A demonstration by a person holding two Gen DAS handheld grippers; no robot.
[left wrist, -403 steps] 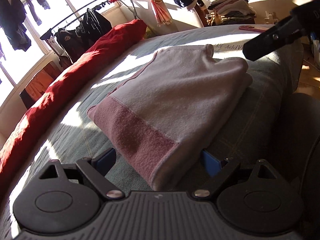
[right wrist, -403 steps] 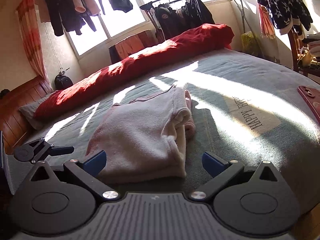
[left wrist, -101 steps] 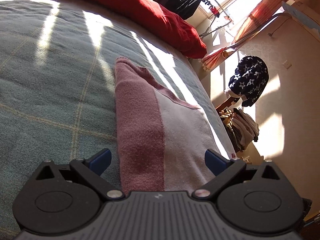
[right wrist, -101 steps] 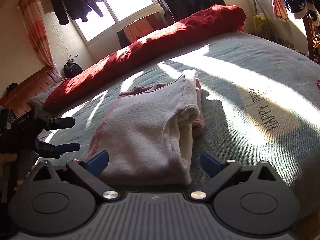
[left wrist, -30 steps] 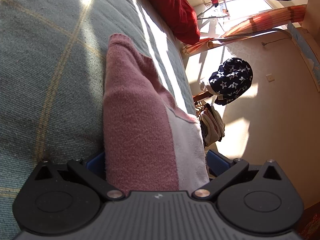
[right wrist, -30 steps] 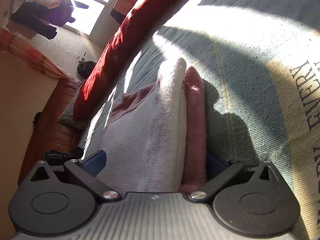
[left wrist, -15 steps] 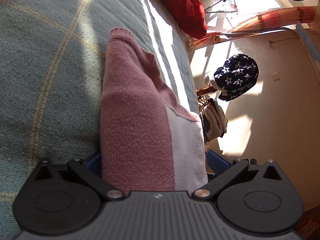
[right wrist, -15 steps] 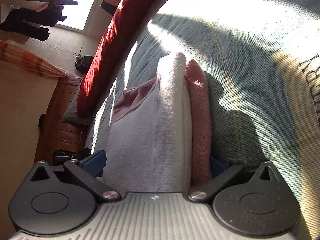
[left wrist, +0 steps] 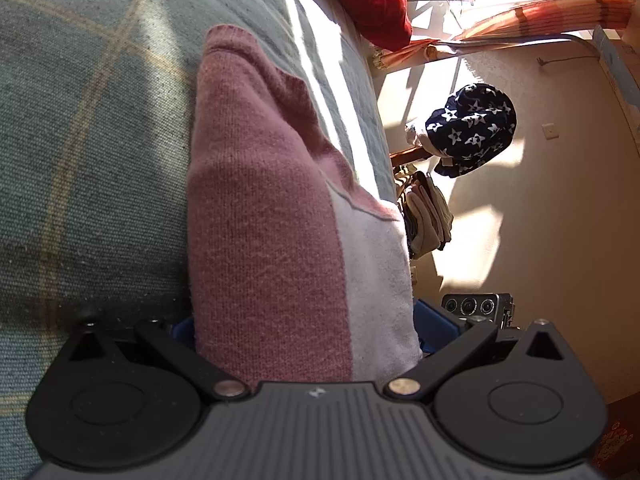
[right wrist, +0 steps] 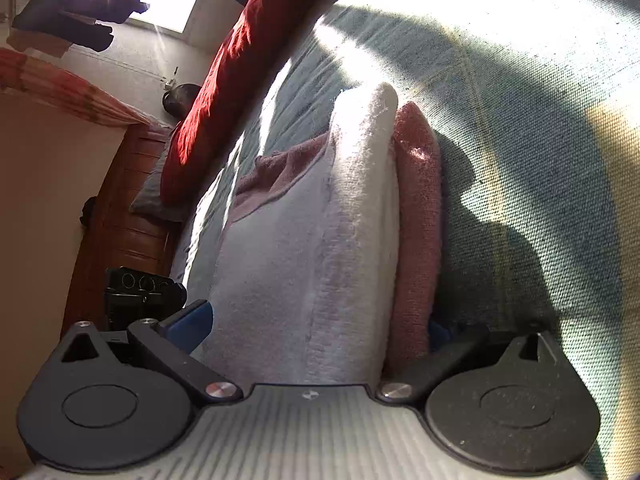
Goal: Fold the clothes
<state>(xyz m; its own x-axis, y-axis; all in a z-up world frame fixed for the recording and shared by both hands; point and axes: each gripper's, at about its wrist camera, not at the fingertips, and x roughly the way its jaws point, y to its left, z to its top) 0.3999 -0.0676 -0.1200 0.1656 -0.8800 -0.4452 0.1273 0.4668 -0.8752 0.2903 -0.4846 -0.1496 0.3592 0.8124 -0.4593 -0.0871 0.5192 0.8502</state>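
We've got the folded sweater [left wrist: 280,240] lying on the bed cover [left wrist: 80,160], a thick stack of fuzzy knit: a dusty pink band on one side, pale whitish fleece on the other. From the right wrist view the sweater [right wrist: 320,240] shows its folded end, the white layer on top of a pink one, sun hitting the far tip.

Our left gripper [left wrist: 304,328] has the stack wedged between its blue fingers [left wrist: 434,324], jaws spread around the full thickness and pressing on both sides. The inner finger is mostly buried between knit and cover, so we only catch a sliver of blue. Same story with our right gripper [right wrist: 316,332]: one blue finger [right wrist: 188,324] sits clear against the white side, the other is nearly lost in shadow under the pink layer.

The sweater's near end is cut off behind both gripper bodies. Its far side is hidden too.

Further out, a red duvet [right wrist: 224,92] runs along the far edge of the bed, and a star-print garment [left wrist: 472,128] hangs by the wall.
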